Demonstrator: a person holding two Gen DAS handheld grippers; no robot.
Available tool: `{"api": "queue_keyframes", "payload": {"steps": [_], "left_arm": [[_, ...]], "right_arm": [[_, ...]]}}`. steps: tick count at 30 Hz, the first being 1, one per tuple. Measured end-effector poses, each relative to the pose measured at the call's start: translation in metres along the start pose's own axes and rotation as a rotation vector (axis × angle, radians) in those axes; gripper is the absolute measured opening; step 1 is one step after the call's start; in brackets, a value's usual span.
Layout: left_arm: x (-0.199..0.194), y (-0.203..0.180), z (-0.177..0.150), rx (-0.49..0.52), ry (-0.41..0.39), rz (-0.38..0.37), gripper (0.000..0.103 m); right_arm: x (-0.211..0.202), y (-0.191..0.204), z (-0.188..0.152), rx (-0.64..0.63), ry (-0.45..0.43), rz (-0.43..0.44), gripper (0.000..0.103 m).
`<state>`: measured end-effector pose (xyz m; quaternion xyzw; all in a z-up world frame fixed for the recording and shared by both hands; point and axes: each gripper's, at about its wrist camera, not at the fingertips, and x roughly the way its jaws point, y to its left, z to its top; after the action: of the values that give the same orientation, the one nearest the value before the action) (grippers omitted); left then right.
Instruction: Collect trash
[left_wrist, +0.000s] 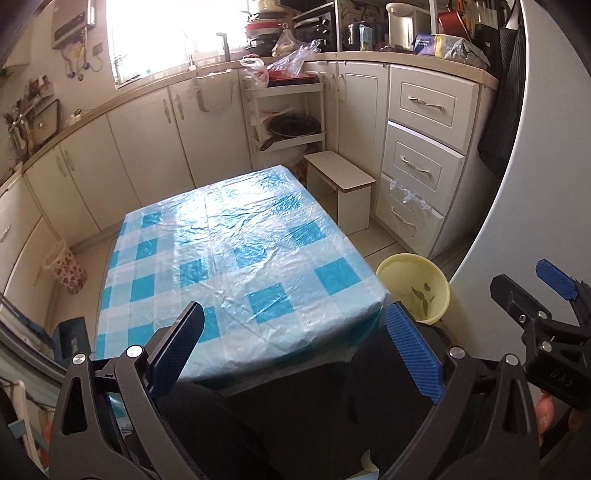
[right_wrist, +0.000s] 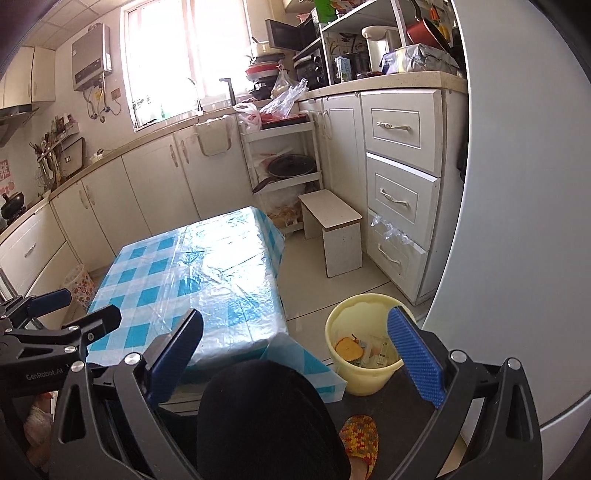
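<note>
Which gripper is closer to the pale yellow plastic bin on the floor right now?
Right. The right gripper hangs open with the pale yellow plastic bin just beyond its right-hand finger; the left gripper, also open, sits farther over, facing the checked table.

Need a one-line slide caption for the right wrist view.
Right gripper open and empty above the checked table, yellow bin of trash on the floor beside it.

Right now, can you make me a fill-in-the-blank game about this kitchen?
1. The table wears a white and ____ checked cloth.
2. The bin beside the table is pale ____.
3. The white stool stands on the ____.
4. The left gripper has nothing between its jaws, which are ____.

Missing words: blue; yellow; floor; open
</note>
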<state>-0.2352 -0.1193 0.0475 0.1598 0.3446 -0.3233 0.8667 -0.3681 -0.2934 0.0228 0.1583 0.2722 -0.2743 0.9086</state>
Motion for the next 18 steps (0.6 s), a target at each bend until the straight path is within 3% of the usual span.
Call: {"api": "queue_keyframes", "payload": {"steps": [18], "left_arm": [[-0.058,0.022,-0.063,-0.051,0.003,0.043,0.095]], "right_arm": [[-0.048,0.028,-0.044,-0.013,-0.065,-0.004,0.096]]}}
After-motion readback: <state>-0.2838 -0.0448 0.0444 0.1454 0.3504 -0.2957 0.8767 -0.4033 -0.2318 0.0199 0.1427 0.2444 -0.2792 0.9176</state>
